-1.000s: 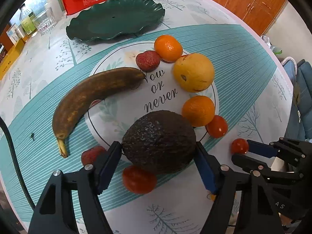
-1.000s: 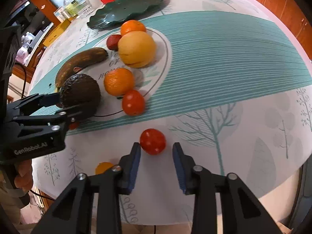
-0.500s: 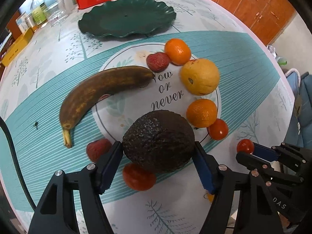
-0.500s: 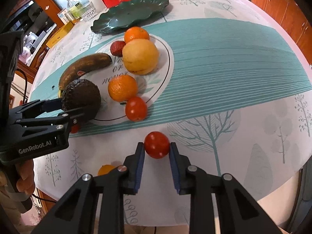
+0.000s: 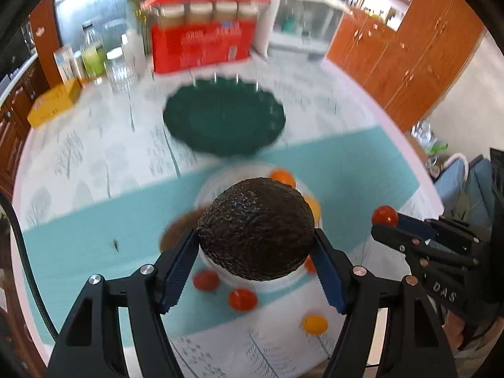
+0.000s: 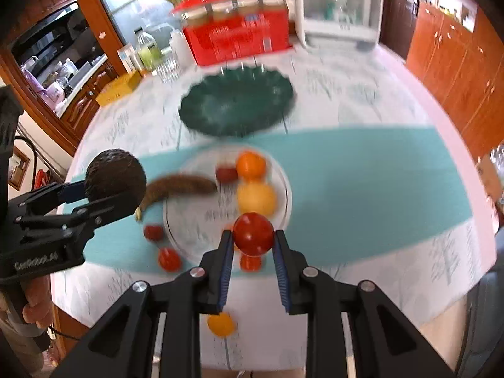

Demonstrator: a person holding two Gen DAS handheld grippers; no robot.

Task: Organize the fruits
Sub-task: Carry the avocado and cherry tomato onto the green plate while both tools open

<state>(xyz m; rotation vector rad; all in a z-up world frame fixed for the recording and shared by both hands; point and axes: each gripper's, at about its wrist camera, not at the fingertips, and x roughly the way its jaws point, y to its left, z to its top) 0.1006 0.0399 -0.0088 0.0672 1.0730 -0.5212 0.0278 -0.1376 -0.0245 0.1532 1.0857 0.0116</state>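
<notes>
Avocado [image 5: 256, 230] clamped, tomato [image 6: 253, 233] clamped

Bright daylight, heavy motion blur on background, fisheye bending, dark vignetted corners

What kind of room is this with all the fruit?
Most likely a home kitchen or dining room. A round table with a tree-patterned cloth holds fruit and a green plate, wooden cabinets line the wall, and bottles stand at the back.
</notes>
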